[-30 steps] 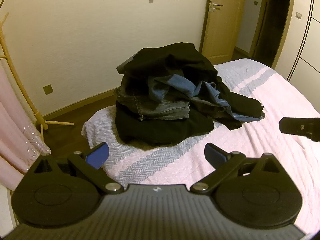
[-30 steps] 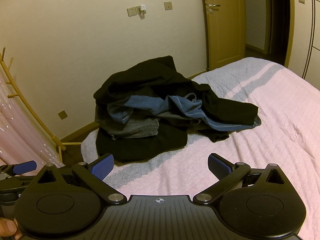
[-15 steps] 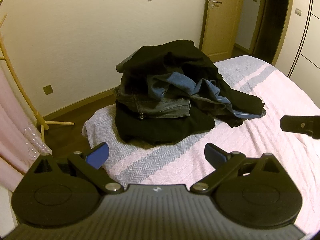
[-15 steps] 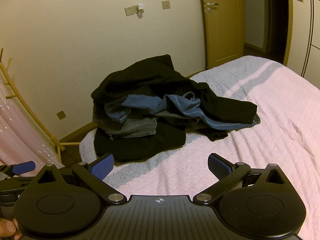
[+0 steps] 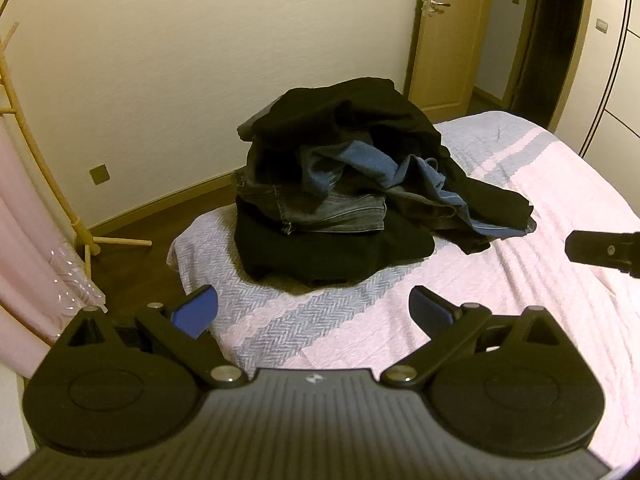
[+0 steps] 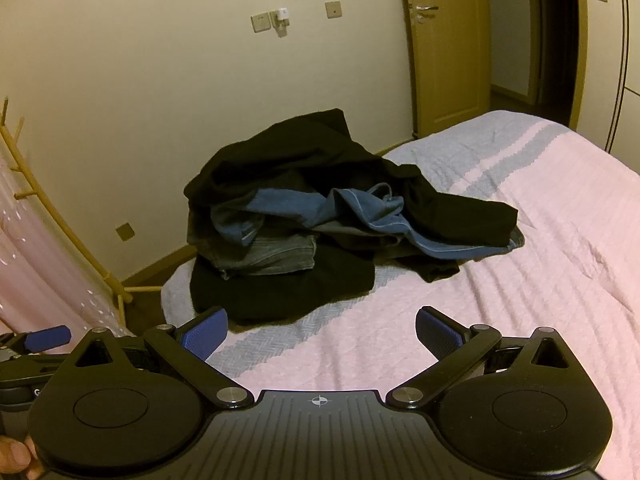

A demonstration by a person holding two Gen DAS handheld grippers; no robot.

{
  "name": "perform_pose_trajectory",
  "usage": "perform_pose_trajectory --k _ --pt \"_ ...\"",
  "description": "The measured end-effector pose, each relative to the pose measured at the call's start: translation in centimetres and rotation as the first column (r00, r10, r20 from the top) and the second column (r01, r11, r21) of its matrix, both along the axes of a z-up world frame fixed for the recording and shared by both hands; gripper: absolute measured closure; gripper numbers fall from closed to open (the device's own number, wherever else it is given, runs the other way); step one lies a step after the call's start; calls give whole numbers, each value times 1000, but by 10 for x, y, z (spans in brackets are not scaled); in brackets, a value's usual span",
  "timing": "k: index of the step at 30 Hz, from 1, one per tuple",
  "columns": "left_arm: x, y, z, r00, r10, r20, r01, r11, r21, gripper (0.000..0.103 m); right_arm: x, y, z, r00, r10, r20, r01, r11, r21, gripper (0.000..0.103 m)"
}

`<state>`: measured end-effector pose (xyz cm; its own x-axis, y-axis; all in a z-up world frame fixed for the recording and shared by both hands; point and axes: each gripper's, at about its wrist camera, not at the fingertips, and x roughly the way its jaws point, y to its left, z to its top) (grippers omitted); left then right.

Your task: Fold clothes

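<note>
The left gripper (image 5: 314, 312) and right gripper (image 6: 322, 334) hover with jaws spread wide, holding nothing. The heap of black and blue denim clothes (image 5: 352, 192) rests ahead on the pink-and-grey quilted bed (image 6: 540, 264), untouched.

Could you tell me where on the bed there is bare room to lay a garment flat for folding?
The bedspread right of the clothes pile is bare. So is the strip before both open hand-held grippers. The bed's corner is crowded by the pile.

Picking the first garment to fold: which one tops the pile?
The black garment draped over the top; the blue jeans lie beneath it.
</note>
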<state>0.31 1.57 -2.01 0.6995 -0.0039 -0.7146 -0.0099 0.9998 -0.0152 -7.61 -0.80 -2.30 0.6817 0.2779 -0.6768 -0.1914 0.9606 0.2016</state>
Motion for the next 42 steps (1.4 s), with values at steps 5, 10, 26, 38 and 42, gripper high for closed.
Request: perform_pose_trajectory --k 5,10,26,38,42 --pt "2 -2 -2 1000 -11 7 11 1000 21 3 -1 -7 3 999 11 51 -13 999 38 0" --pt "8 -2 -1 995 -83 60 73 987 146 3 -9 -19 14 979 43 198 -58 996 67 0" --pt "166 22 -51 794 -600 101 427 668 610 7 125 53 -27 891 366 268 -225 869 -440 1" --pt "264 46 -125 522 -853 -25 545 311 779 26 300 132 -161 724 685 -81 -412 336 -847 35" --pt "275 54 -121 498 -867 0 560 322 763 30 318 141 -181 654 753 -71 -384 249 -889 35"
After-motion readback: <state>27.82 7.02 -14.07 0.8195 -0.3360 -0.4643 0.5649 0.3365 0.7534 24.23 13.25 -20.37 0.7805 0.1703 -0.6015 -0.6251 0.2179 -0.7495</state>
